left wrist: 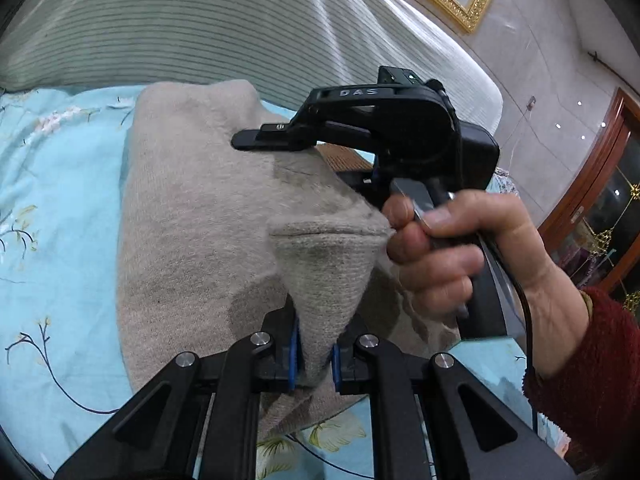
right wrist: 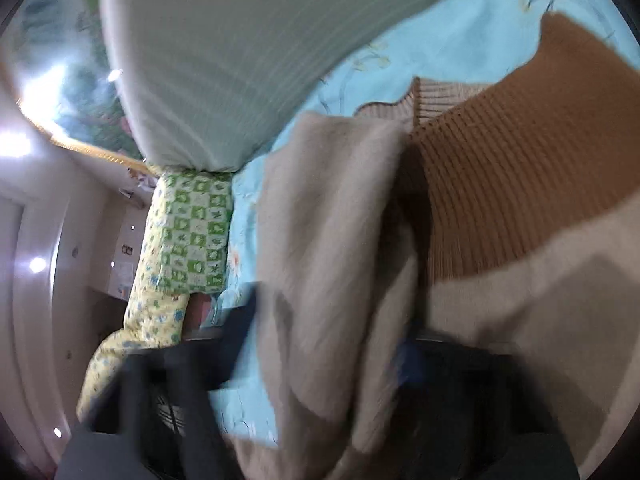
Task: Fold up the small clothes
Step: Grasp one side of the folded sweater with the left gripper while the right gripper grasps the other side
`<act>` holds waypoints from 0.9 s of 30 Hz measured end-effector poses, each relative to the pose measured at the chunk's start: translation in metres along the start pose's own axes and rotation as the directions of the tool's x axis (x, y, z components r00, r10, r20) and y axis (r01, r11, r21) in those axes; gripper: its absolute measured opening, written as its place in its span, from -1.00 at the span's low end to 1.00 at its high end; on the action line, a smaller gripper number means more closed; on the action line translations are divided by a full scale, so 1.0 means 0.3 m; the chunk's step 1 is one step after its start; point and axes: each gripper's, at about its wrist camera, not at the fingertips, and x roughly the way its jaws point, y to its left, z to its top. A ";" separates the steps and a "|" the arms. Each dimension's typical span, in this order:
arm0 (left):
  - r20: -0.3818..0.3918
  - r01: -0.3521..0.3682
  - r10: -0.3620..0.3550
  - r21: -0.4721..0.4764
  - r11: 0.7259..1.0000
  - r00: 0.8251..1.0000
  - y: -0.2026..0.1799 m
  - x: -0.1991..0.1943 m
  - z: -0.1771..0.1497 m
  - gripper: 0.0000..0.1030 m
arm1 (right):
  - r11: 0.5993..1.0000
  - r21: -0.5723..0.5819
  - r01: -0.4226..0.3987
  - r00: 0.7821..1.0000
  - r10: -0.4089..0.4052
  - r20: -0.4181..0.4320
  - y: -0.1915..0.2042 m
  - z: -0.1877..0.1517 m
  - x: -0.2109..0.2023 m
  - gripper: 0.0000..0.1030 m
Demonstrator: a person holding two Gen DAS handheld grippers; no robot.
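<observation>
1. Left wrist view: a light-blue floral bedsheet (left wrist: 52,208) covers the bed, with a striped pale pillow (left wrist: 224,28) at its head.
2. A beige knit garment (left wrist: 192,216) lies on the sheet, one corner lifted.
3. The left gripper (left wrist: 314,354) is clamped on that lifted corner, blue pads pressing the fabric.
4. The right gripper (left wrist: 276,140) hangs over the garment in the right hand (left wrist: 448,248); whether its jaws grip cloth cannot be told, the right wrist view being blurred.
5. A brown ribbed sweater (right wrist: 528,152) lies beside.
</observation>
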 end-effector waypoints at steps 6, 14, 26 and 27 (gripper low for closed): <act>0.042 0.062 -0.064 0.050 0.997 0.997 -0.149 -0.027 0.056 -0.80 | 0.981 -0.194 0.024 0.993 -0.001 0.116 0.173 0.001 -0.207 -0.65; -0.058 0.099 -0.094 0.081 0.992 0.994 -0.328 0.176 0.024 -0.79 | 0.948 -0.193 0.252 0.956 -0.213 0.201 0.043 -0.019 -0.475 -0.65; -0.109 0.046 -0.034 0.110 0.993 0.993 -0.379 0.292 0.026 -0.74 | 0.921 -0.172 0.350 0.924 -0.310 0.223 -0.111 -0.040 -0.473 -0.65; -0.112 0.046 -0.033 0.112 0.993 0.993 -0.394 0.291 0.026 -0.74 | 0.913 -0.186 0.364 0.920 -0.320 0.229 -0.104 -0.045 -0.468 -0.65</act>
